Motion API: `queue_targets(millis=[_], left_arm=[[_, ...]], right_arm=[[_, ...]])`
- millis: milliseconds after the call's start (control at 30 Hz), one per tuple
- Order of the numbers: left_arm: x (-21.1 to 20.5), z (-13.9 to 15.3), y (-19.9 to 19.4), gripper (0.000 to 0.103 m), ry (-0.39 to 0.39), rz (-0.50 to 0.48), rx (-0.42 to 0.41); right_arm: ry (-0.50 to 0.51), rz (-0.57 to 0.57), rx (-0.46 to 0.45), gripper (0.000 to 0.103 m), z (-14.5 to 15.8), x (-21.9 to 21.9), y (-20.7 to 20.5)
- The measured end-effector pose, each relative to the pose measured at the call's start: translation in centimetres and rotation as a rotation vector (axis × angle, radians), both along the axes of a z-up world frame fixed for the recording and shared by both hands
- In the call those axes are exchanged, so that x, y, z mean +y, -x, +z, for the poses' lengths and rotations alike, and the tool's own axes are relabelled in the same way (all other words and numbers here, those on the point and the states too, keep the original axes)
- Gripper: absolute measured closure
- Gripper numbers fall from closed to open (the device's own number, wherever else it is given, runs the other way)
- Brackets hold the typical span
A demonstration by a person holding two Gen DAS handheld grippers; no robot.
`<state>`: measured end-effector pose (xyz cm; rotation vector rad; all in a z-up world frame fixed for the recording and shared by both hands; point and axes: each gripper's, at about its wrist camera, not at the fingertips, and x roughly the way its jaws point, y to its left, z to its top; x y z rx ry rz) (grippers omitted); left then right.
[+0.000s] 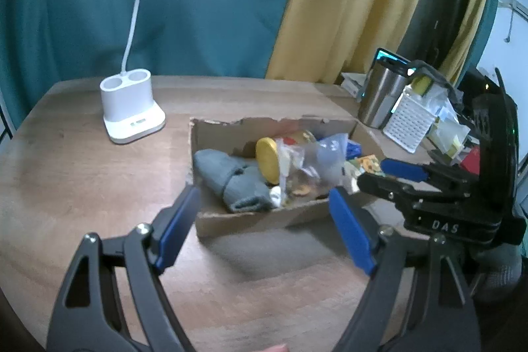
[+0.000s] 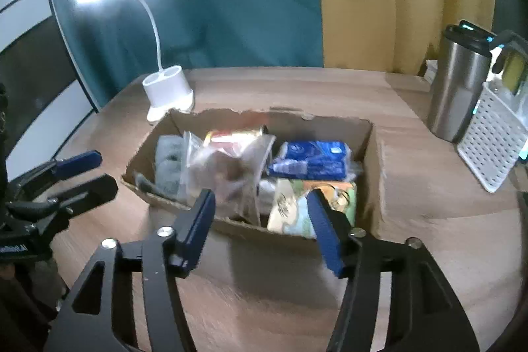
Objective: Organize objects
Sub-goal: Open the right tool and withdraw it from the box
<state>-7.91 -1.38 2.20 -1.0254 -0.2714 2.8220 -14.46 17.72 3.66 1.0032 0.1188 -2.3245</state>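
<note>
A torn cardboard box (image 1: 250,221) (image 2: 369,134) stands on the wooden table. It holds a folded grey cloth (image 1: 231,178), a yellow-lidded jar (image 1: 269,159), a clear plastic bag (image 1: 310,164) (image 2: 231,167), a blue packet (image 2: 312,159) and a printed snack packet (image 2: 293,207). My left gripper (image 1: 264,207) is open and empty, just before the box's near wall. My right gripper (image 2: 260,207) is open and empty at the box's near edge; it also shows in the left wrist view (image 1: 382,174) at the box's right end.
A lit white desk lamp (image 1: 130,108) (image 2: 168,89) stands behind the box on the left. A steel tumbler (image 1: 381,96) (image 2: 458,84), a white perforated basket (image 1: 411,121) (image 2: 491,144) and clutter stand at the right. Curtains hang behind.
</note>
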Motion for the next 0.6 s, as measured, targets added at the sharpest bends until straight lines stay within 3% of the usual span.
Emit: queue_targets(millis=[267, 600], left_arm=[[1.3, 0.3, -1.7, 0.021, -0.004, -0.006, 0.007], [2.6, 0.2, -4.0, 0.021, 0.005, 0.002, 0.009]], right_arm=[[-0.021, -0.026, 0.015, 0.034, 0.2, 2.0, -1.8], [-0.047, -0.059, 0.025, 0.033, 0.6, 3.8, -4.2]])
